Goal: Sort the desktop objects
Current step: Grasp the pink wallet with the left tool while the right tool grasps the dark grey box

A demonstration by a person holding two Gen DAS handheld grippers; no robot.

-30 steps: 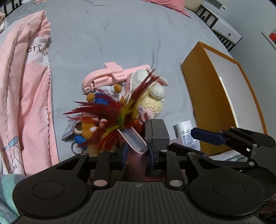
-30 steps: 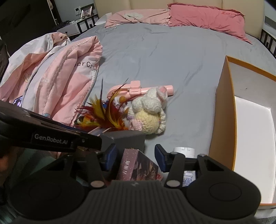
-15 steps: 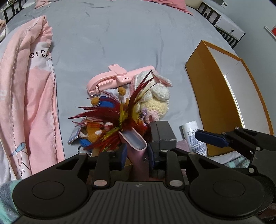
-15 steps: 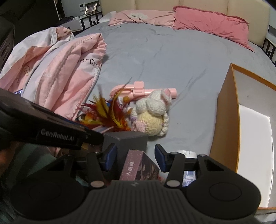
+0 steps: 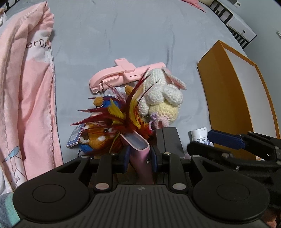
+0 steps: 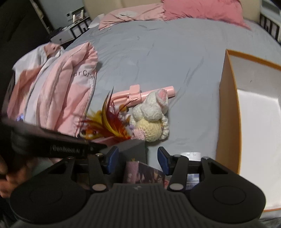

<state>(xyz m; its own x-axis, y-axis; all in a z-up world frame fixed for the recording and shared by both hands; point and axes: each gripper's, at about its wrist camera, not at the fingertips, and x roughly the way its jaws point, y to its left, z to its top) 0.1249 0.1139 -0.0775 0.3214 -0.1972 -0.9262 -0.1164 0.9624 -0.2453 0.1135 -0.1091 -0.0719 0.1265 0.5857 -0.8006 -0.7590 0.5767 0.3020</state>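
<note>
Left wrist view: left gripper (image 5: 139, 156) clamped on a pink handle (image 5: 140, 157), blue pads pressing both sides, its lower end hidden behind the gripper body; red and yellow feathers (image 5: 123, 114) fanning from its upper end over an orange plush toy (image 5: 98, 140), half buried. Behind these, crocheted white-and-yellow bunny (image 5: 163, 98) touching a pink selfie stick (image 5: 121, 73). Dark box (image 5: 168, 138) just right of the handle, base cut off. White bottle (image 5: 200, 135) partly covered by the right gripper's blue pad, label too small to read. Right wrist view, blurred: right gripper (image 6: 137, 160) with jaws standing apart, pads clear of the printed pink-and-dark box (image 6: 144, 172) below them; cannot tell whether anything is touched. Dark arm bearing lettering crossing the lower left, part of a hand (image 6: 5, 182) cut off at the edge. All lying on a grey bedsheet (image 6: 166, 56); rumpled pink quilt (image 6: 58, 91) at left, open orange box with white inside (image 6: 228, 126) at right, pink pillows (image 6: 193, 8) at the headboard, dark furniture beyond, indistinct.
</note>
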